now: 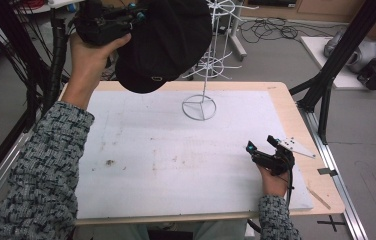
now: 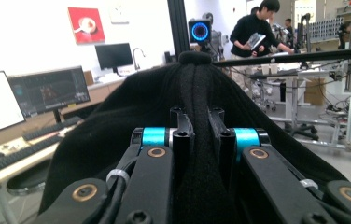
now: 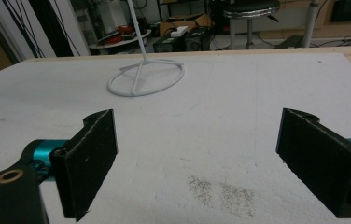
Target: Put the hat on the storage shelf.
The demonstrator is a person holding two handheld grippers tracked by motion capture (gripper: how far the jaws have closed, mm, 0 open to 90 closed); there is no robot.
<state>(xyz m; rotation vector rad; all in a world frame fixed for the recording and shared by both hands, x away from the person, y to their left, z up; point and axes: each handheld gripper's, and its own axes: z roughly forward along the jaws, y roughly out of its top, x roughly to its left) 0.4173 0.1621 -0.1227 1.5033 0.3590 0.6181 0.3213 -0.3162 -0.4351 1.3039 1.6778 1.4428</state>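
Observation:
A black cap (image 1: 163,45) hangs high over the table's back left, and my left gripper (image 1: 135,11) is shut on it. In the left gripper view the cap's (image 2: 117,116) centre seam is pinched between the jaws of the left gripper (image 2: 197,121). A white wire rack (image 1: 205,75) stands on its ring base at the back middle of the board, just right of the cap. My right gripper (image 1: 261,144) rests low near the front right, open, with nothing between its jaws. The right gripper (image 3: 197,154) faces the rack's ring base (image 3: 145,77) across bare board.
A white foam board (image 1: 176,155) with faint brown stains covers the wooden table. Black frame posts (image 1: 336,55) rise at the right and cable bundles (image 1: 56,55) hang at the left. A desk with monitors (image 2: 47,91) and a person (image 2: 257,32) stand far off.

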